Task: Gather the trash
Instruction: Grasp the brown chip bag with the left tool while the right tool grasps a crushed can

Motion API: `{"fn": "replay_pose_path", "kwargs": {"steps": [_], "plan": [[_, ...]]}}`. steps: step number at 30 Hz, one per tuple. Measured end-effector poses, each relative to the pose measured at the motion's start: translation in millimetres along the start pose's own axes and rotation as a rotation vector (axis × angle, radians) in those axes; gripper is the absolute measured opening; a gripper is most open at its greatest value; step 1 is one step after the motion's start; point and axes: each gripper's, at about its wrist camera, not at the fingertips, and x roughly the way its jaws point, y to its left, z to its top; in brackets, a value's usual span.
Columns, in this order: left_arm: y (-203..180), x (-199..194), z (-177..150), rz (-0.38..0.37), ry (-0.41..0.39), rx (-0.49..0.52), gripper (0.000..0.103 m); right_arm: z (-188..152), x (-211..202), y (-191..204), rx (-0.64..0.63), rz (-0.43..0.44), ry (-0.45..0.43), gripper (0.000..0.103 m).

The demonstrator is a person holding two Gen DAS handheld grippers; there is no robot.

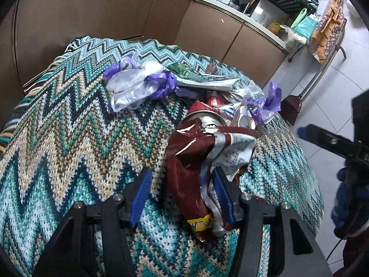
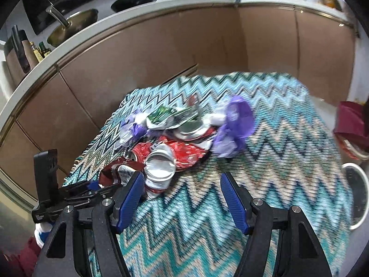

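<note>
A: Left gripper [image 1: 182, 191] status?

B: Fingers spread wide. The crumpled dark-red foil snack wrapper [image 1: 196, 168] lies between them, against the right pad; the left pad is apart from it. Not pinched.

A: Right gripper [image 2: 182, 196]?

B: Fingers spread too, nothing between them, over bare teal zigzag knitted tablecloth [image 2: 288, 161]. Its left pad sits just beside the crushed silver drink can [image 2: 159, 168]. That view is motion-blurred.

A: Where's the rest of the trash?

B: Piled mid-table, beyond the wrapper: crushed red can [image 2: 184, 153], purple-and-clear plastic bags [image 1: 138, 80], green-printed flat packet [image 2: 168, 115]. Another purple bag [image 2: 235, 124] lies on the pile's right side.

A: Room to move?

B: Open cloth on the near half and to the right of the pile. The far table edge runs close to the brown cabinet fronts [image 2: 161, 53]. In the left wrist view, the right edge drops to white tiled floor [image 1: 334, 80].
</note>
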Motion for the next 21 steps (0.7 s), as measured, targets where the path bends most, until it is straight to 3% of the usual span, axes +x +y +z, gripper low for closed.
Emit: {"fn": "replay_pose_path", "kwargs": {"steps": [3, 5, 10, 21], "plan": [[-2.0, 1.9, 0.4, 0.005, -0.001, 0.02, 0.051, 2.4, 21.8, 6.6, -0.005, 0.031, 0.031, 0.066], [-3.8, 1.6, -0.2, -0.019, 0.001, 0.035, 0.03, 3.5, 30.5, 7.7, 0.002, 0.05, 0.046, 0.066], [-3.6, -7.0, -2.6, -0.041, -0.025, 0.036, 0.008, 4.7, 50.4, 7.6, 0.046, 0.101, 0.082, 0.066], [23.5, -41.1, -11.3, 0.026, -0.112, -0.072, 0.005, -0.7, 83.3, 14.3, 0.1, 0.164, 0.135, 0.067]]}}
